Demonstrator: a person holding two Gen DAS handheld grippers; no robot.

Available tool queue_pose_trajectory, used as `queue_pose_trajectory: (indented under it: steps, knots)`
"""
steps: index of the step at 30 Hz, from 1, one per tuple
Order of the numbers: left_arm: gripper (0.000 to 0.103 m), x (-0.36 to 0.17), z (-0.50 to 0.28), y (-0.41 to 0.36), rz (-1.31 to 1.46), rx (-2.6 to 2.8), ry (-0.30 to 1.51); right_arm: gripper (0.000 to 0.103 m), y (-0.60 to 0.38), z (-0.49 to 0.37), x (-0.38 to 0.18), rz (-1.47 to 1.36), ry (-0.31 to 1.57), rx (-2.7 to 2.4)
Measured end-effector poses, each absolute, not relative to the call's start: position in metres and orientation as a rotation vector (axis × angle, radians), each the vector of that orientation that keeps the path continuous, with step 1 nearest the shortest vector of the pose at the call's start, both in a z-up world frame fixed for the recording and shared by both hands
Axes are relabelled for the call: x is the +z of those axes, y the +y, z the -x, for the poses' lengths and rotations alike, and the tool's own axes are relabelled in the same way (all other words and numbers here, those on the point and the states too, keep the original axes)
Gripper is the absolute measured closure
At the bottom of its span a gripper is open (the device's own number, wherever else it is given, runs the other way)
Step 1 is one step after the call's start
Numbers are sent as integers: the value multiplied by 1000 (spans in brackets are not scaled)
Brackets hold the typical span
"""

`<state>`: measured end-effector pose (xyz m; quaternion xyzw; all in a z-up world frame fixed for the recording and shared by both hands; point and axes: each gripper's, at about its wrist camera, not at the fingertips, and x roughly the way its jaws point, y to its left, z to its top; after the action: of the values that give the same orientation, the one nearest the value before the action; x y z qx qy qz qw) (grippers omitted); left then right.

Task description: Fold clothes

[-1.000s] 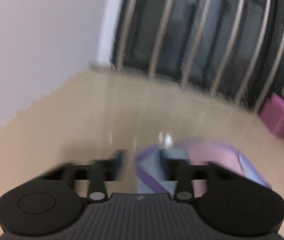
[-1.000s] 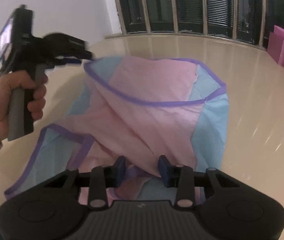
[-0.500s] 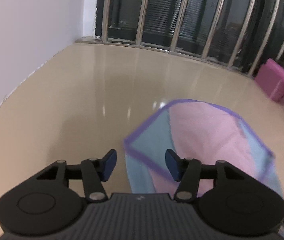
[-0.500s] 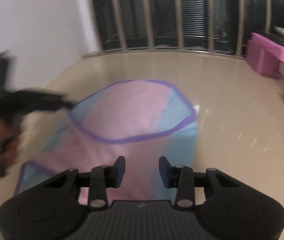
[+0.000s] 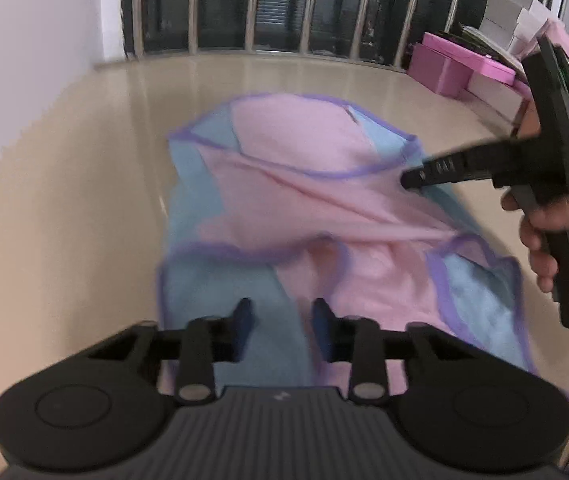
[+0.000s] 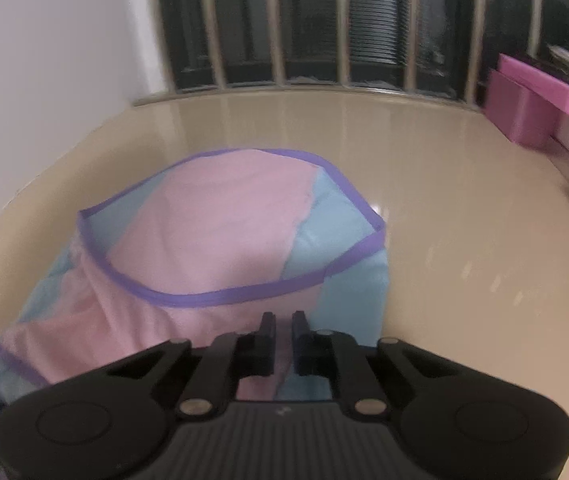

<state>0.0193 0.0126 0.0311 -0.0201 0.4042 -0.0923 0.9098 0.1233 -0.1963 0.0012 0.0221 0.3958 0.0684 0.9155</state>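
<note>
Left wrist view shows our left gripper [image 5: 281, 314] closing but still apart over the garment [image 5: 316, 208] on the beige table [image 5: 84, 200]; our right gripper [image 6: 282, 330] has just narrowed onto pink cloth. We judge it light and limp; grasp the purple hem.

The left tool [image 5: 282, 314] is showing a matte black body with a ribbed grey-black panel at its centre bearing a small pale mark. Two round black discs are sitting at either side, each with a faint inner ring. Black link arms are running forward to dark blue fingertips [image 5: 244, 312], pinned by silver screws. The right tool [image 6: 283, 326] is looking the same from its own camera: ribbed panel, round discs, silver screws, black fingers [image 6: 267, 326]. In the left wrist view it is appearing as a black handle with a long black snout, a thin black cable curving past the hand [image 5: 544, 236] on it.
</note>
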Motion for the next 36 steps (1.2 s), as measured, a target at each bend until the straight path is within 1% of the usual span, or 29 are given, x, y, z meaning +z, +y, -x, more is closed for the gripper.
queue_pose_trajectory:
  steps: [3, 6, 7, 8, 11, 15, 16, 18, 20, 22, 23, 24, 25, 31, 33, 34, 35, 36]
  knots:
    - [69, 33, -20, 5, 73, -234, 821, 91, -199, -97, 20, -83, 787, 172]
    - [69, 31, -29, -6, 54, -248, 796, 89, -195, -63, 31, -99, 816, 243]
    - [81, 30, -32, -9, 54, -253, 790, 88, -193, -54, 32, -108, 832, 277]
    - [101, 28, -33, -7, 91, -258, 797, 88, -189, -44, 30, -114, 855, 305]
    - [102, 27, -29, 0, 182, -271, 802, 88, -182, -24, 28, -107, 876, 317]
    - [101, 32, -10, 6, 188, -269, 805, 87, -189, -5, 29, -203, 871, 381]
    - [99, 32, -8, 7, 191, -275, 813, 87, -188, -3, 28, -210, 870, 402]
    - [90, 32, -5, 6, 187, -281, 820, 87, -184, -3, 26, -208, 870, 410]
    - [71, 32, -4, 6, 189, -281, 812, 85, -182, -4, 25, -231, 870, 422]
    - [63, 32, -8, 7, 214, -275, 801, 84, -182, -10, 21, -255, 869, 412]
    - [72, 31, -12, 8, 236, -274, 806, 84, -182, -13, 18, -263, 864, 404]
    - [89, 29, -16, 9, 254, -268, 816, 98, -182, -15, 16, -272, 858, 401]
    - [102, 28, -19, 10, 279, -252, 827, 102, -183, -16, 14, -282, 852, 398]
    - [102, 43, 14, 25, 332, -248, 758, 102, -187, 25, 42, -197, 715, 419]
    - [101, 43, 26, 30, 345, -234, 747, 102, -186, 36, 41, -167, 725, 428]
    - [100, 40, 31, 30, 335, -231, 755, 102, -186, 42, 40, -152, 731, 433]
    - [96, 37, 34, 29, 323, -235, 762, 100, -184, 43, 35, -134, 758, 415]
    - [90, 35, 37, 28, 311, -238, 771, 95, -185, 44, 31, -128, 777, 381]
